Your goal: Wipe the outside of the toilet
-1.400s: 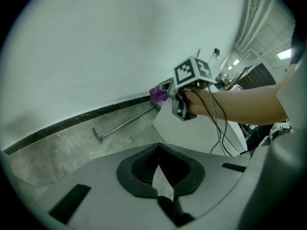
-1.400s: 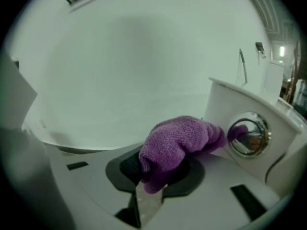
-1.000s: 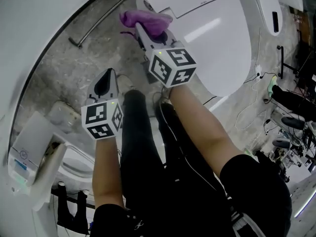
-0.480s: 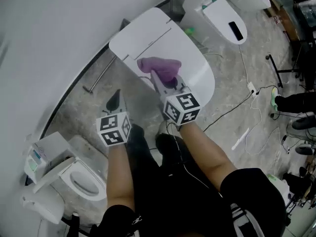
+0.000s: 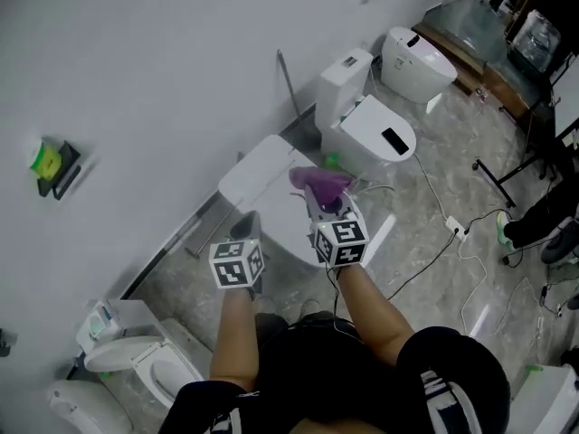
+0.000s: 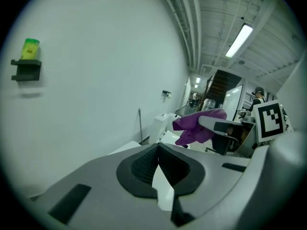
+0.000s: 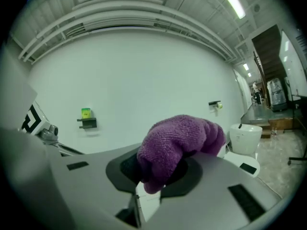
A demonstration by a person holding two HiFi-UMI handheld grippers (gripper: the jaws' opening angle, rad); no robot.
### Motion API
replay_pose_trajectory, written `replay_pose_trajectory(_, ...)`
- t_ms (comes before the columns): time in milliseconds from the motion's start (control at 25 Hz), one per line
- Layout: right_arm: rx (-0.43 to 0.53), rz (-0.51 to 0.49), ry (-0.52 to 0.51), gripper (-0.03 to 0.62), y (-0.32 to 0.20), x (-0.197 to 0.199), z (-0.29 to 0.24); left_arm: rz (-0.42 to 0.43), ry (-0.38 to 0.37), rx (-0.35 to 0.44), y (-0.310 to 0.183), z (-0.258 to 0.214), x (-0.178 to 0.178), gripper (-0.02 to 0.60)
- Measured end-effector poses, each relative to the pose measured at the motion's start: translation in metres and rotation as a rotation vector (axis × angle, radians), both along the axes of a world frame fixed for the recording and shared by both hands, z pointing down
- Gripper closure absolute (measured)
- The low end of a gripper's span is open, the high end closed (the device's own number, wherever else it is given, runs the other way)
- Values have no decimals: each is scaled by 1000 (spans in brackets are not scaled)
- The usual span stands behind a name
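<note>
1. Right gripper [image 5: 318,202]: the jaws are clamped on a purple cloth [image 5: 318,181]. In the right gripper view the cloth bulges up out of the jaw pads and covers their tips.

2. Left gripper [image 5: 246,227]: the jaws are pressed together with nothing between them. It sits at 9 o'clock of the right gripper, close beside it.

3. Toilet [image 5: 262,174]: white, lid down, against the wall at 12 o'clock of both grippers in the head view. The cloth shows over the lid's 3 o'clock edge. I cannot confirm contact.

4. Surroundings: a second toilet [image 5: 375,134] stands at 2 o'clock of the first, with a black item [image 5: 394,140] on its lid. A third toilet [image 5: 418,61] stands beyond that. A wall bracket [image 5: 56,168] at 9 o'clock carries a green-yellow object. Cables [image 5: 434,242] run across the floor at 4 o'clock.

5. Print: each gripper cube bears black-and-white square markers. A labelled panel [image 5: 101,319] at 7 o'clock is too small for me to read.
</note>
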State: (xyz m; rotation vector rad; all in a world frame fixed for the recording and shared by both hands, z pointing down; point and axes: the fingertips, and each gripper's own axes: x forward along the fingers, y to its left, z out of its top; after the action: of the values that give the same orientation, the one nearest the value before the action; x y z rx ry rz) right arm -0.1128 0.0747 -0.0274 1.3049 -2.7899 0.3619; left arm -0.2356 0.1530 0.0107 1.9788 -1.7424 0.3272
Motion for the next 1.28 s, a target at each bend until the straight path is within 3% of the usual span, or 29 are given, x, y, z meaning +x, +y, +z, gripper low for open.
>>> replay_pose_trajectory(200,62,19,-76,528,-4,12,-74,85,-99,89,-14,-80,17,584)
replay_pose_trajectory(520,124,15,-90,528,-24,4,-146,116,-116,191,-46,-151,17,584)
replay_pose_trajectory(760,134,21,-97,530,-31,-11,-159,136,-105,234,-59,-170,6,584)
replay_pose_trajectory(960,158,6,-80,530,-26,-27,-161,165,-68,220,-56,-163,-1,584)
replay_pose_trajectory(1280,210,-5,-45,530,-16,-57,-167,177,-72,235,-52,-165,-28,584)
